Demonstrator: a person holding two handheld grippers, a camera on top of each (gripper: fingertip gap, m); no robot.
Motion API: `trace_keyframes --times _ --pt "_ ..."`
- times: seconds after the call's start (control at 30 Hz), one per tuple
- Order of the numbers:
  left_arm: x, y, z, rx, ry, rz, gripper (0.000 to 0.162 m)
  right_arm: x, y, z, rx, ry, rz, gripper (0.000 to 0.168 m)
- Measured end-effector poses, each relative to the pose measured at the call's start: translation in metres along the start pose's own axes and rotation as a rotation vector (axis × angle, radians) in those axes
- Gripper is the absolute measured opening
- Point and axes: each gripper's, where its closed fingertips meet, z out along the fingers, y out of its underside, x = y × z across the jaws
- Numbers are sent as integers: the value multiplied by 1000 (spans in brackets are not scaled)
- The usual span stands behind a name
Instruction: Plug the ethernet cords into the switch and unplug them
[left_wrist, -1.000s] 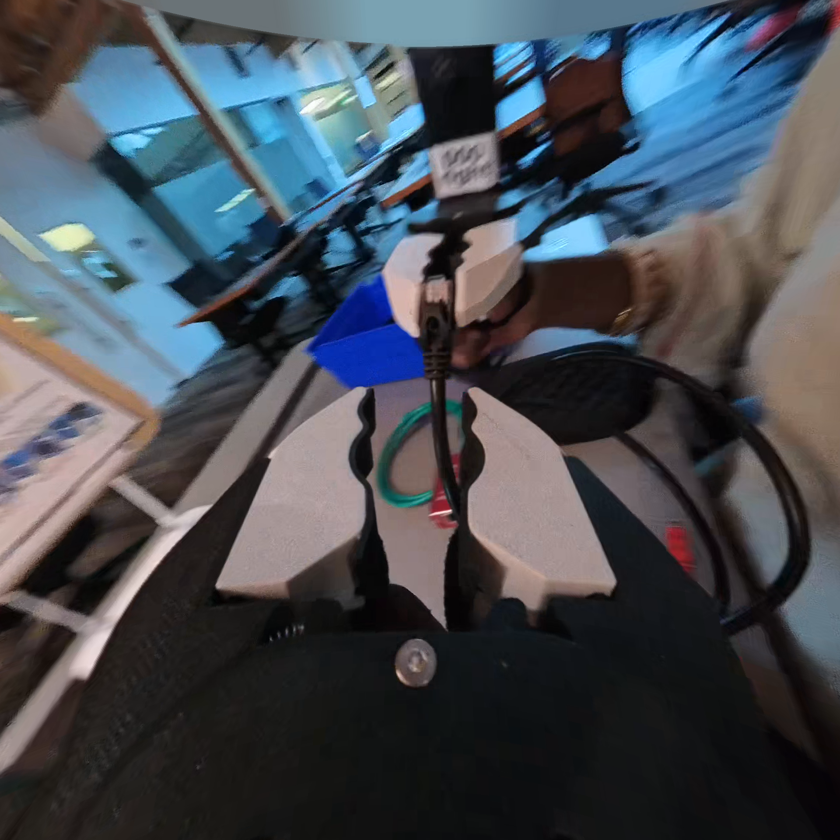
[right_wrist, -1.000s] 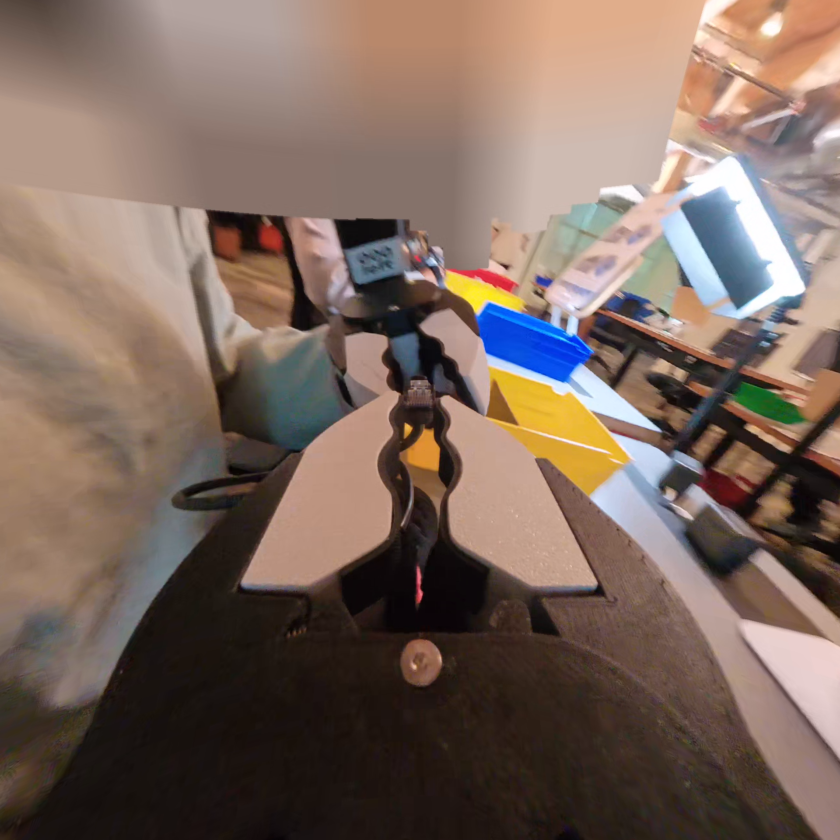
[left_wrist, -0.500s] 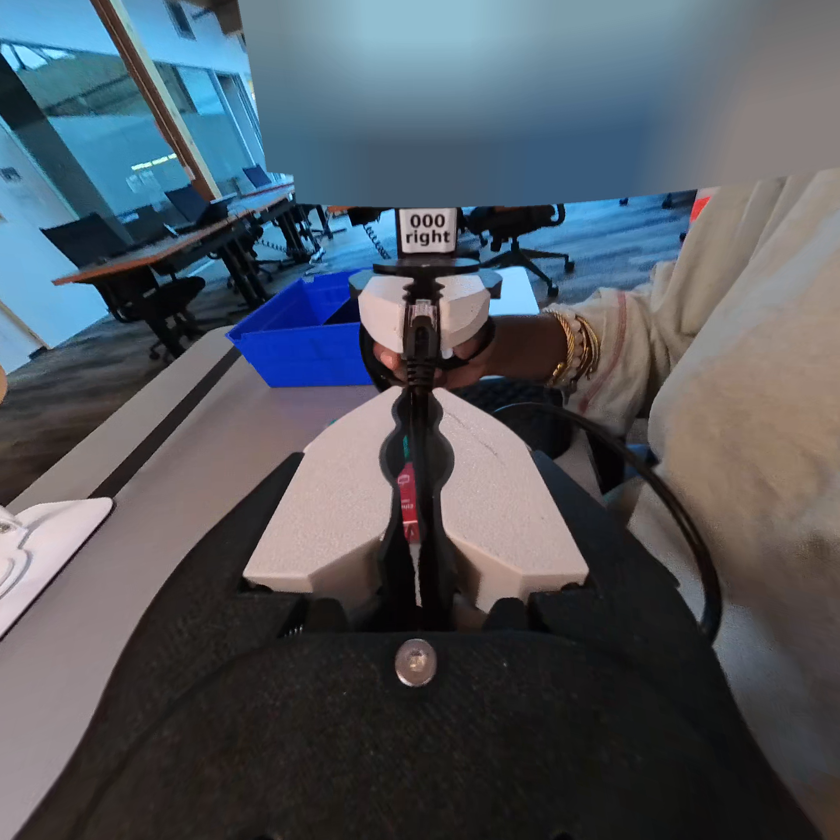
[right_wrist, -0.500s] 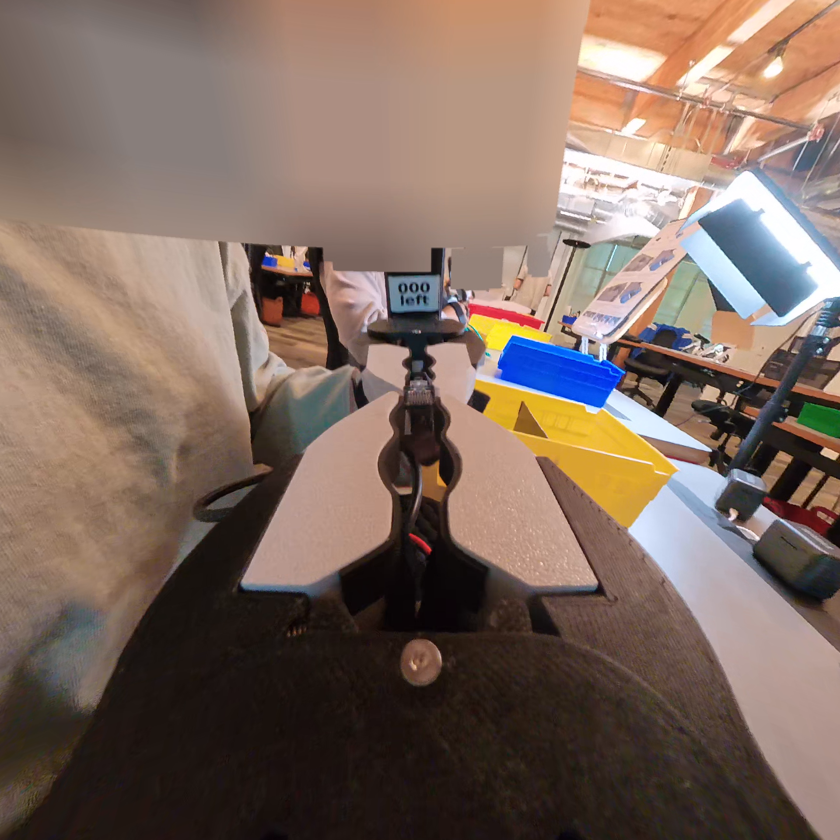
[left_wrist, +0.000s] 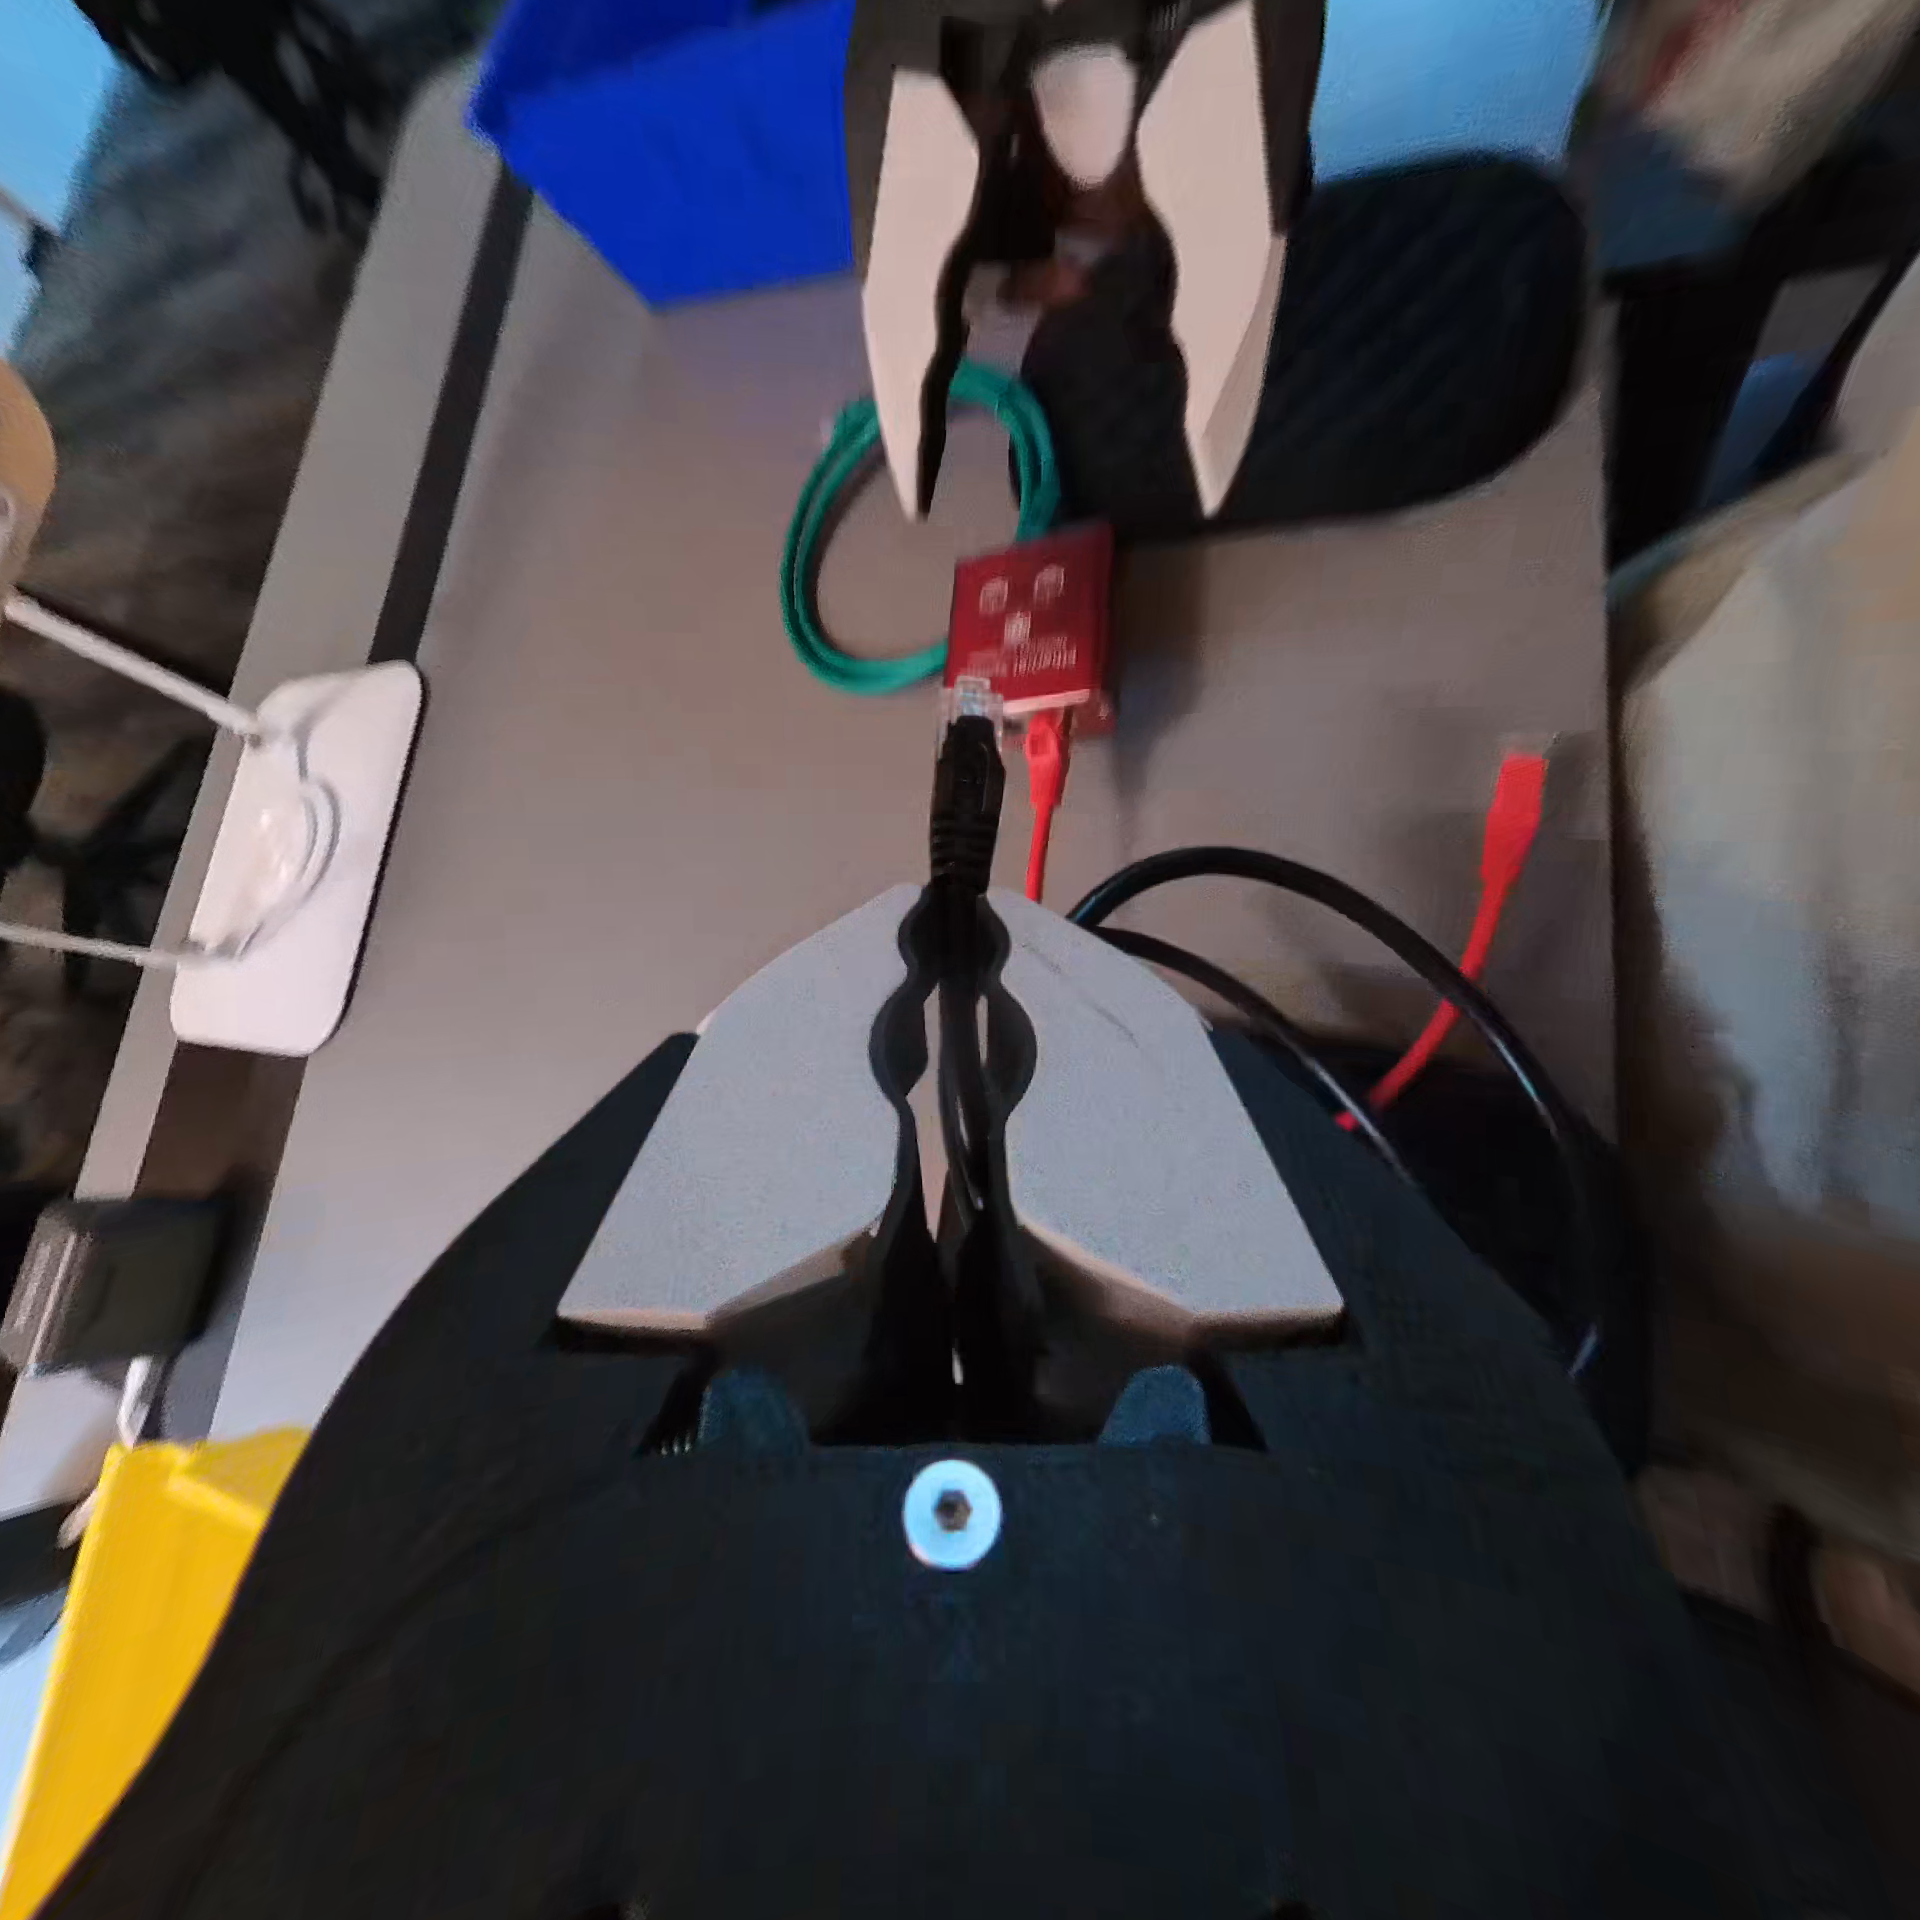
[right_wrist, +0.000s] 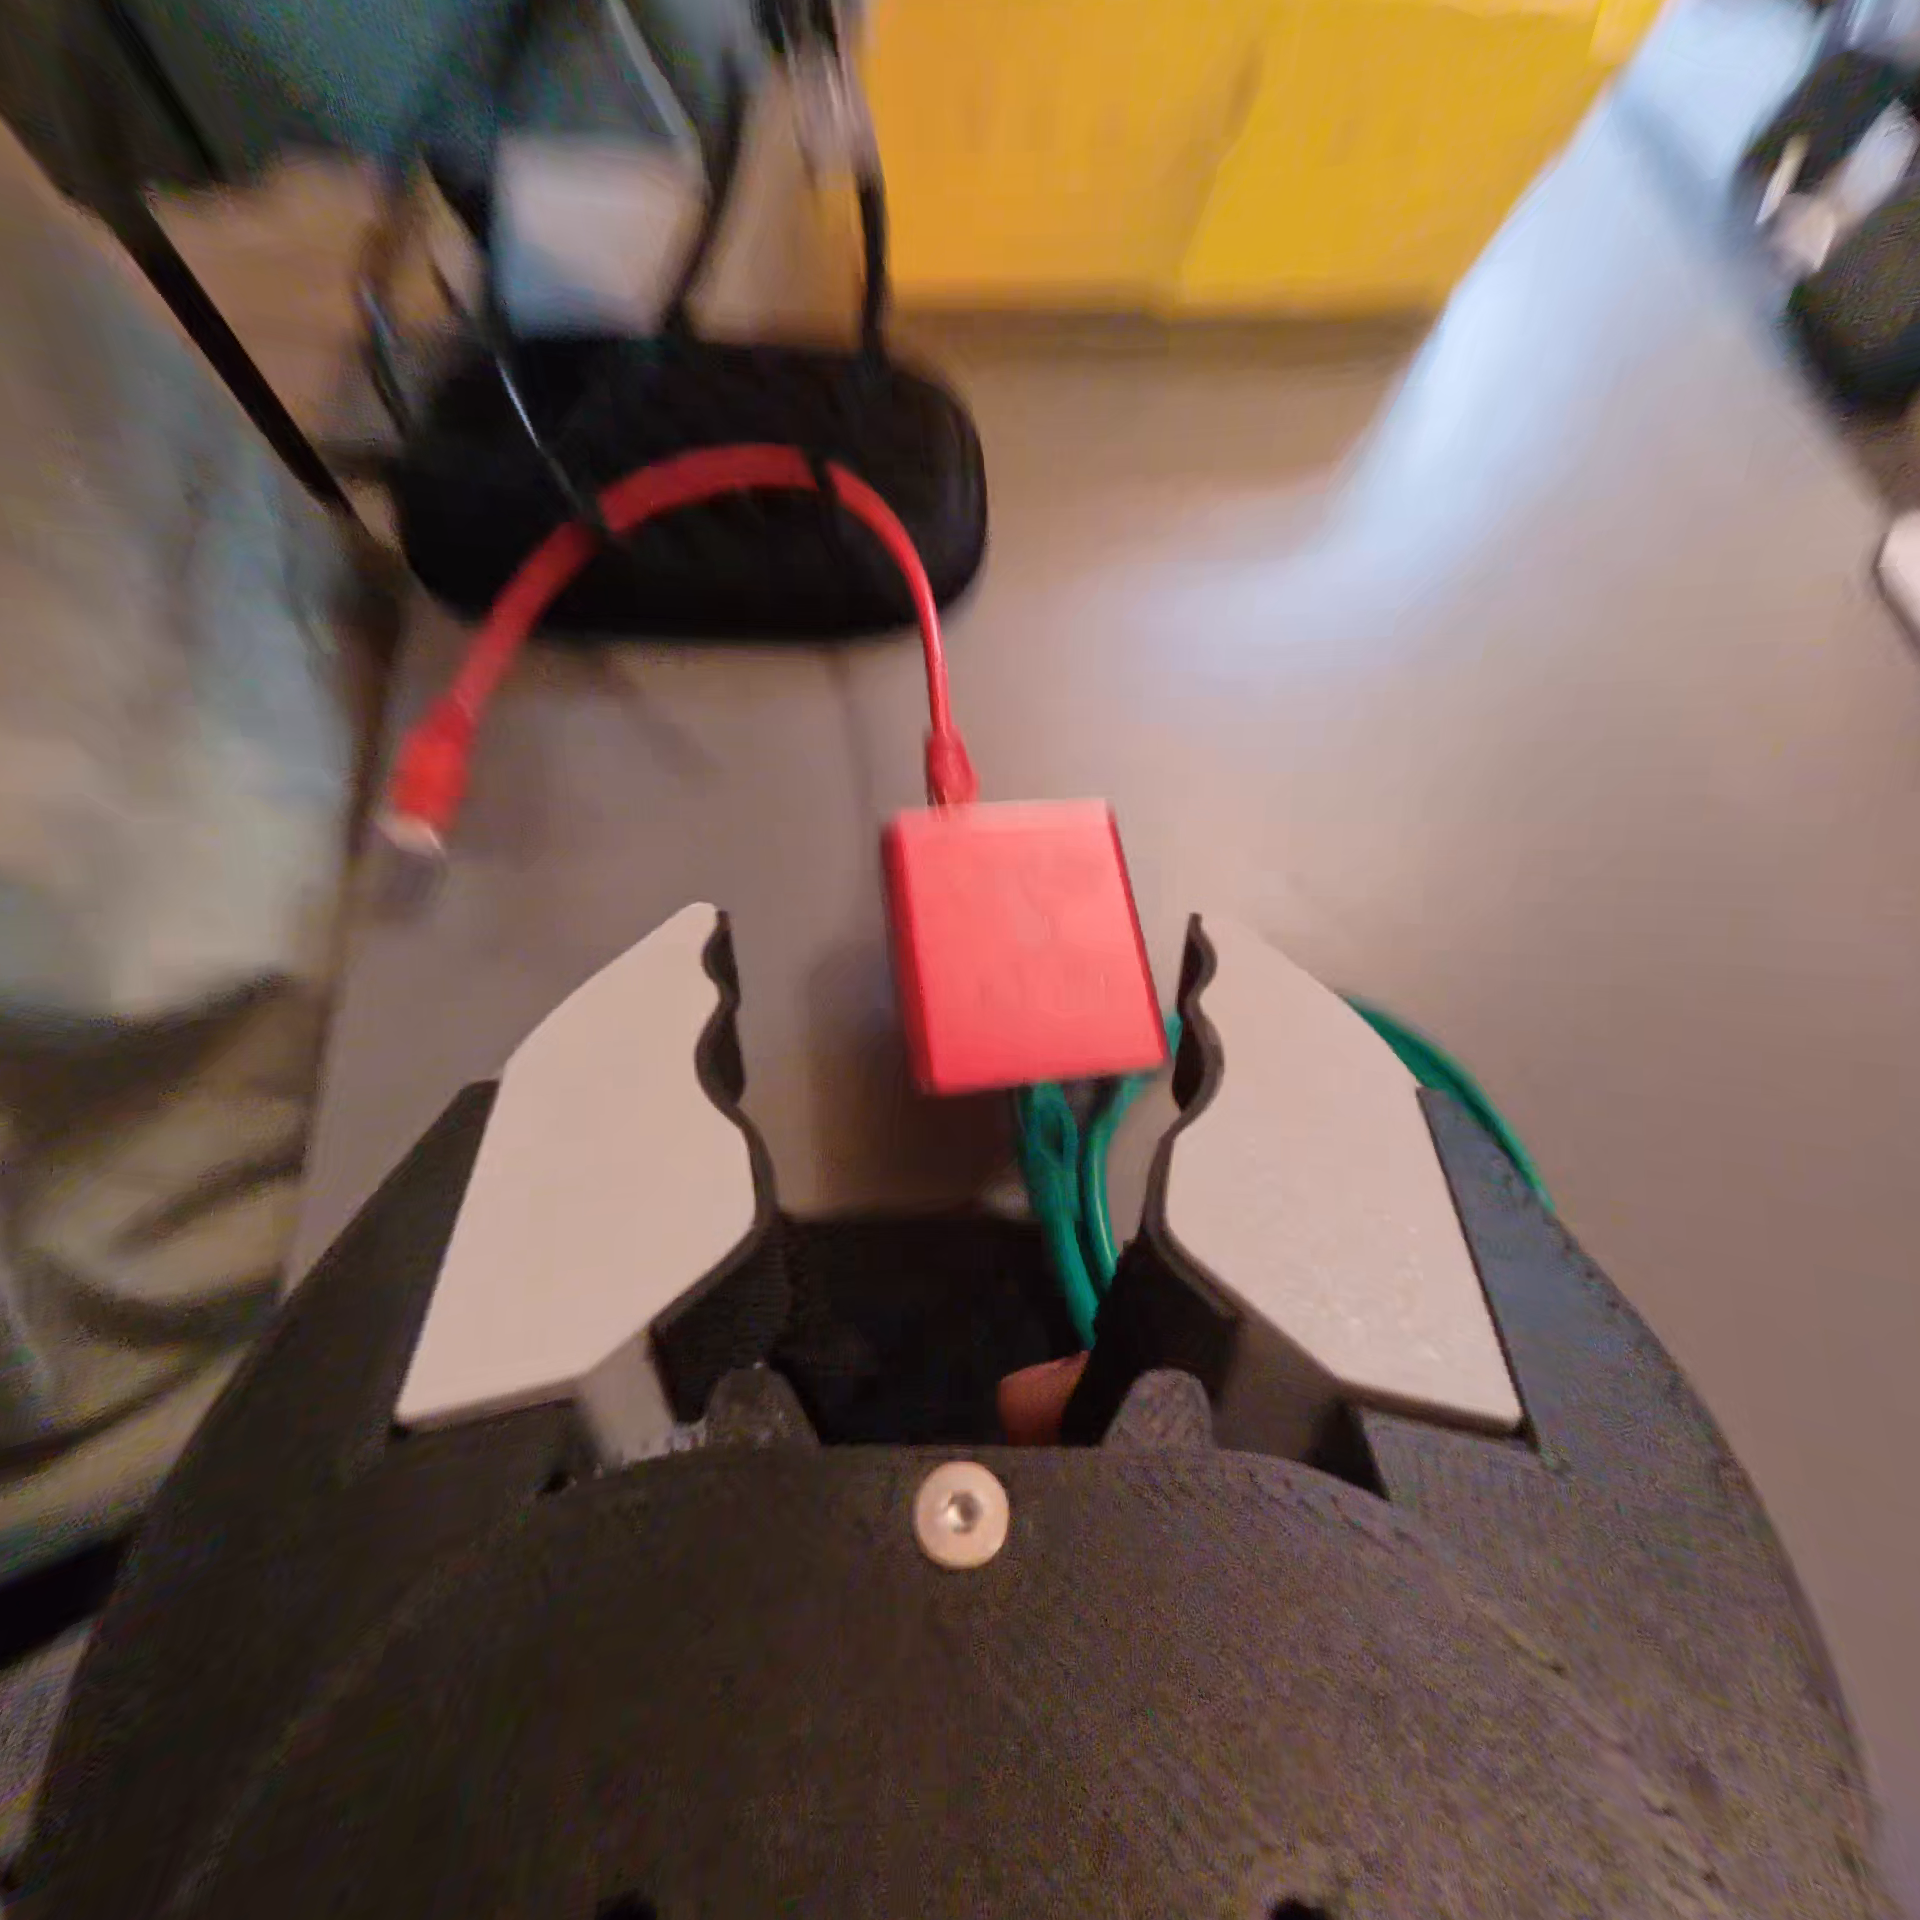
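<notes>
1. Left gripper (left_wrist: 951, 914) clamped tight on the black ethernet cord (left_wrist: 966, 790), pinched just behind the boot so the clear plug sticks out front, stiff and aimable.
2. Plug tip right at the near edge of the red switch (left_wrist: 1034, 623), lined up with a port but apparently not seated yet. Hard to call through the blur.
3. Red cord (left_wrist: 1044, 790) already plugged into the neighbouring port on that edge, other end lying loose on the desk (left_wrist: 623, 831) off to the right.
4. Right gripper (right_wrist: 956, 1023) spread wide open, holding nothing, hovering over the far end of the switch with a finger on either side. Probably there to clamp the little box so it can't slide away when the plug gets pushed in.
5. Green cord (left_wrist: 821, 582) coiled on the desk beside the switch, partly under it, seemingly waiting its turn.
6. Main risk: light switch scooting off or plug going in crooked without that brace.
</notes>
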Motion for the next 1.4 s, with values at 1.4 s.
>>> trace_keyframes --times 1.4 --pt "6 -12 47 -63 219 49 6 0 -19 9 -18 59 -194 73"
